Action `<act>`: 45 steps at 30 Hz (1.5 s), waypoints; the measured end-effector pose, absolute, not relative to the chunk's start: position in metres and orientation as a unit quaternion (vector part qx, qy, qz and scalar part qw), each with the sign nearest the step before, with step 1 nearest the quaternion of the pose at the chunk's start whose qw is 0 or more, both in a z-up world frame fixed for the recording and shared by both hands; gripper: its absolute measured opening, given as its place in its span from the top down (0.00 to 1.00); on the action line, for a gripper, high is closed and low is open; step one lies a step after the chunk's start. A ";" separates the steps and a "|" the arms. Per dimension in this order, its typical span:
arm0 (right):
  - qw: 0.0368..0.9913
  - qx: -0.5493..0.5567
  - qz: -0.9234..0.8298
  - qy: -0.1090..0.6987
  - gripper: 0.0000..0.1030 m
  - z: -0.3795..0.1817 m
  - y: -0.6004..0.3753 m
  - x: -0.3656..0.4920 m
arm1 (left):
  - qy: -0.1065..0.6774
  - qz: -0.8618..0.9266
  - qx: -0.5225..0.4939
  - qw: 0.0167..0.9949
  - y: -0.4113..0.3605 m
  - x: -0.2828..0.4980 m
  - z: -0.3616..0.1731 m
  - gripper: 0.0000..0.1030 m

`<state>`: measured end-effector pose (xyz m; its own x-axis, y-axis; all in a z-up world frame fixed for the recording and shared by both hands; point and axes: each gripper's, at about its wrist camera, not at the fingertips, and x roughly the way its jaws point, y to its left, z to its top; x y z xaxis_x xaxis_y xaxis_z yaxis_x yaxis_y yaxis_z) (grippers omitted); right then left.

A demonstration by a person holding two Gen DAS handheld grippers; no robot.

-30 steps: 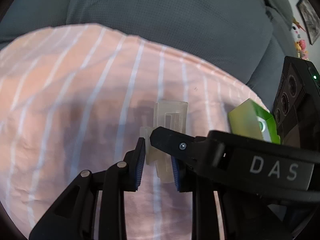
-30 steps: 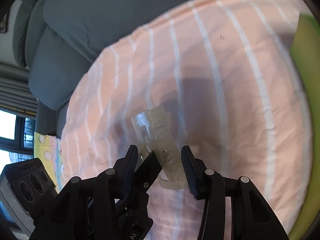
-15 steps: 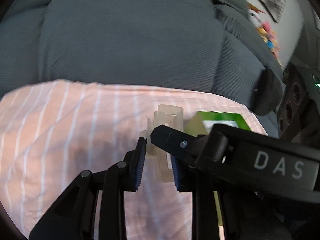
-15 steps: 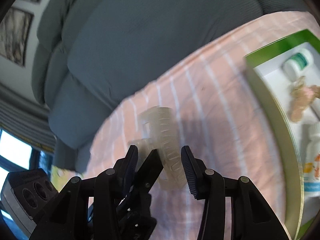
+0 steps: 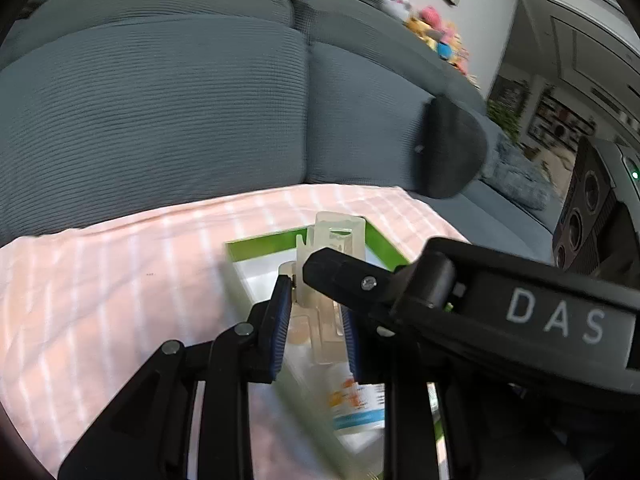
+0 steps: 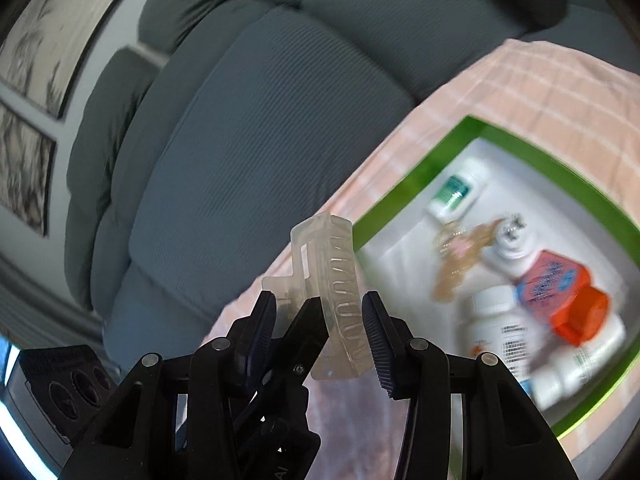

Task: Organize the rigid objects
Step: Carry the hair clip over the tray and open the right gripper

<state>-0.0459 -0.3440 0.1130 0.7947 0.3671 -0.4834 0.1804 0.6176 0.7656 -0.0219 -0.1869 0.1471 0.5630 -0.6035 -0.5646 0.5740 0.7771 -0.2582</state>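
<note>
A: Where's your clip?

B: The clear hair clip (image 5: 334, 256) sits between both your grippers, up off the striped sheet (image 5: 120, 272). Your left gripper (image 5: 316, 320) is clamped tight on its lower end. Your right gripper (image 6: 320, 328) stands narrow around it; its right pad touches the toothed side, and one left gripper finger sits in the same gap.

A: And the box?

B: The green-rimmed box (image 6: 420, 176) of bottles lies beneath and beyond the clip, near the sheet's sofa-side edge.
</note>
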 end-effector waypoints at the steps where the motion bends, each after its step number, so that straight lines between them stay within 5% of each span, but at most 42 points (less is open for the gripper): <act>1: 0.842 0.438 0.048 0.313 0.53 0.112 -0.350 -0.050 | 0.330 -0.342 -0.022 0.880 -0.193 -0.022 0.145 0.80; 15: 0.812 0.482 -0.048 0.327 0.53 0.076 -0.414 -0.062 | 0.393 -0.402 -0.022 0.827 -0.255 -0.013 0.114 0.80; 36: 0.788 0.494 -0.086 0.358 0.53 0.058 -0.425 -0.059 | 0.458 -0.403 -0.057 0.790 -0.249 -0.006 0.090 0.79; 41: 0.793 0.491 -0.092 0.350 0.53 0.063 -0.424 -0.061 | 0.455 -0.402 -0.045 0.793 -0.245 -0.009 0.095 0.73; 45: 0.796 0.489 -0.107 0.340 0.53 0.068 -0.424 -0.067 | 0.445 -0.396 -0.043 0.802 -0.237 -0.011 0.103 0.58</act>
<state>-0.0670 -0.4244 0.0676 0.7457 0.1629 -0.6460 0.5030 0.4983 0.7062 -0.0113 -0.2373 0.1030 0.2897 -0.6738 -0.6798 0.5963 0.6826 -0.4225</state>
